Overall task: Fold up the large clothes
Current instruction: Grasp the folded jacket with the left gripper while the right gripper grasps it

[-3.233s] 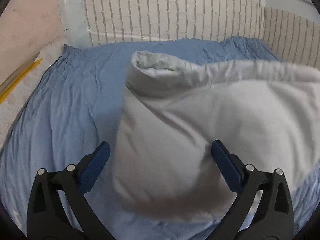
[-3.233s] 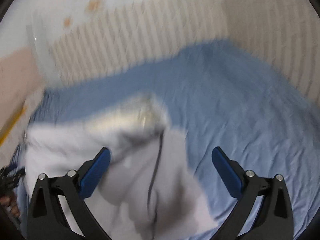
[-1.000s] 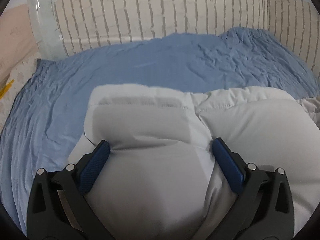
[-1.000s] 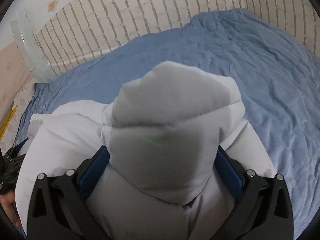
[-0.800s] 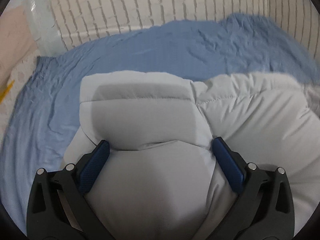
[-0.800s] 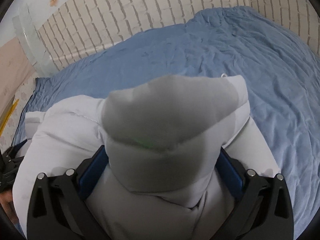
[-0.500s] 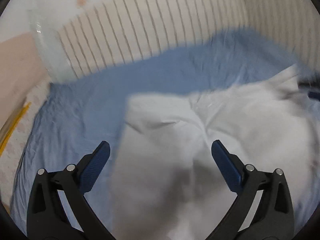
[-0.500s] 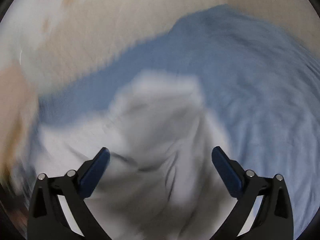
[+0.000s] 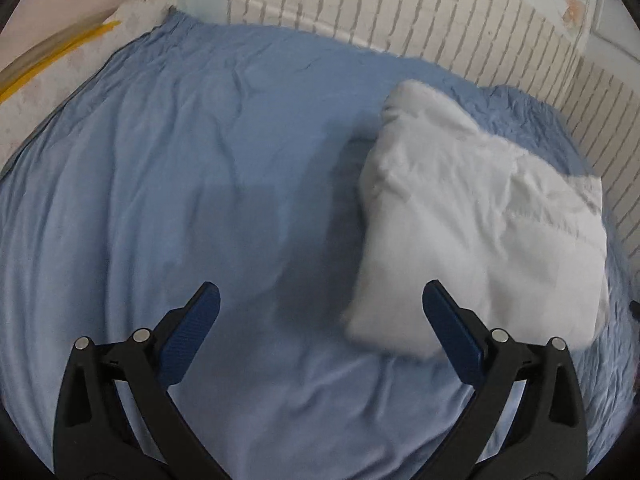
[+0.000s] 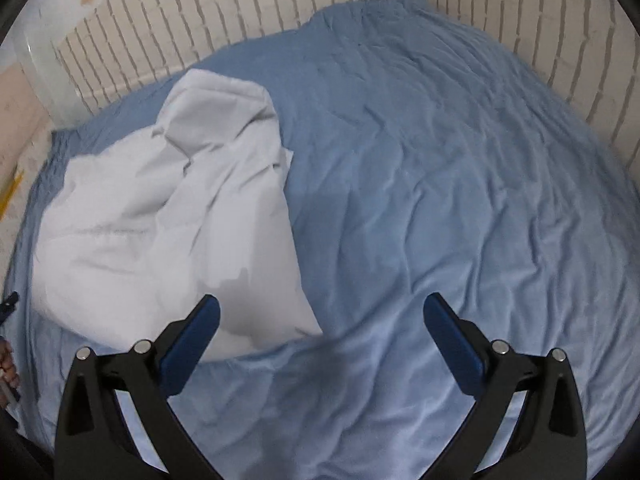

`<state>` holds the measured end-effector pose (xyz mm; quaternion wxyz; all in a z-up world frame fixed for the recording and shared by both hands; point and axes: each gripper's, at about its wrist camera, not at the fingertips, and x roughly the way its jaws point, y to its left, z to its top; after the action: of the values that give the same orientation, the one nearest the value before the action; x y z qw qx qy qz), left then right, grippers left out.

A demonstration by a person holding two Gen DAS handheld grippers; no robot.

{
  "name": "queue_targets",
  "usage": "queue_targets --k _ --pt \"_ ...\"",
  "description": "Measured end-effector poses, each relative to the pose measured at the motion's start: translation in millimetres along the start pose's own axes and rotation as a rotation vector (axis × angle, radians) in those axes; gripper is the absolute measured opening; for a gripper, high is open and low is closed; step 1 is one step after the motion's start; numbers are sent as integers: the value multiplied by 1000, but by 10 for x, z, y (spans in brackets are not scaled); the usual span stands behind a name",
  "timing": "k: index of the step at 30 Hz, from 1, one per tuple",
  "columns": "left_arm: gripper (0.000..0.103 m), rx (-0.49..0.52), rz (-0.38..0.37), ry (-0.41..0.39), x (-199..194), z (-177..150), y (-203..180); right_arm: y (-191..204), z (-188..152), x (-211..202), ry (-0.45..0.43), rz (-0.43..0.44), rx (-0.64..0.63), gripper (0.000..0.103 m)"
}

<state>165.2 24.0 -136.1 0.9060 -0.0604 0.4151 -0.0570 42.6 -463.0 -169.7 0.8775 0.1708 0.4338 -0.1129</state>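
A white puffy jacket (image 9: 476, 220) lies folded into a thick bundle on the blue bed sheet (image 9: 200, 168). In the left wrist view it sits to the right of my left gripper (image 9: 320, 332), which is open, empty and above the sheet. In the right wrist view the jacket (image 10: 168, 216) lies to the left, its near corner just past the left fingertip (image 10: 192, 336) of my right gripper (image 10: 320, 336). The right gripper is open and empty over the blue sheet (image 10: 440, 184).
A white brick-pattern wall (image 9: 400, 12) runs along the far and right sides of the bed, also shown in the right wrist view (image 10: 200, 12). A pale floor strip with a yellow line (image 9: 52, 60) lies past the bed's left edge.
Both grippers have let go of the jacket and pulled back and apart. The jacket now lies on the sheet as a bundle, off to the side in each view.
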Motion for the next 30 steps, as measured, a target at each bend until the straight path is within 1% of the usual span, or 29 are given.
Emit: queue_targets --k 2,3,4,6,7,8,9,11,12,14,15,16,17,18,19,20,21,23,25,26,28,29,30 --pt "100 9 -37 11 187 25 -138 20 -4 206 39 37 -16 101" --pt "100 15 -50 25 217 2 -136 53 -5 320 54 44 -39 101" --pt "100 46 -58 54 328 -41 -202 100 1 416 60 54 -72 101" --pt "100 110 -32 89 495 -112 -306 158 -13 558 78 80 -104 101" --pt "100 149 -22 116 597 -187 -359 176 -28 664 101 107 -90 101" --pt "100 153 -25 128 649 -235 -370 185 -47 774 133 148 -66 101" --pt "100 137 -40 144 711 -282 -375 186 -65 851 157 179 -53 101" --pt "100 105 -75 174 829 -306 -392 242 -133 1054 235 245 -35 100" --pt "100 94 -84 183 893 -305 -407 255 -148 1098 244 260 -21 94" --pt "100 91 -89 190 1030 -287 -459 310 -140 1123 252 263 4 87" --pt "100 99 -84 185 1075 -283 -494 334 -124 1100 249 277 10 70" --pt "89 115 -82 171 1104 -280 -545 372 -97 1041 240 289 14 53" --pt "76 131 -107 166 1123 -293 -606 415 -71 977 227 310 5 42" --pt "53 142 -147 166 1111 -299 -669 488 -37 889 202 309 -24 31" --pt "41 160 -118 152 1074 -306 -748 558 -9 812 177 287 -55 27" --pt "35 176 -105 140 1036 -312 -810 598 7 763 161 276 -71 26" --pt "27 178 -109 137 1012 -308 -840 637 30 703 141 260 -78 24" --pt "22 145 -129 125 958 -275 -819 671 77 581 99 242 -75 23" --pt "19 108 -158 88 805 -221 -812 664 145 397 37 228 -68 21" --pt "18 104 -175 61 696 -203 -842 648 187 325 9 225 -59 20" --pt "17 113 -215 17 423 -172 -935 509 254 -93 -98 225 6 19" --pt "17 110 -246 1 278 -173 -1003 467 278 -244 -131 222 32 19" --pt "17 108 -281 -4 163 -193 -1099 393 265 -484 -186 187 50 19"
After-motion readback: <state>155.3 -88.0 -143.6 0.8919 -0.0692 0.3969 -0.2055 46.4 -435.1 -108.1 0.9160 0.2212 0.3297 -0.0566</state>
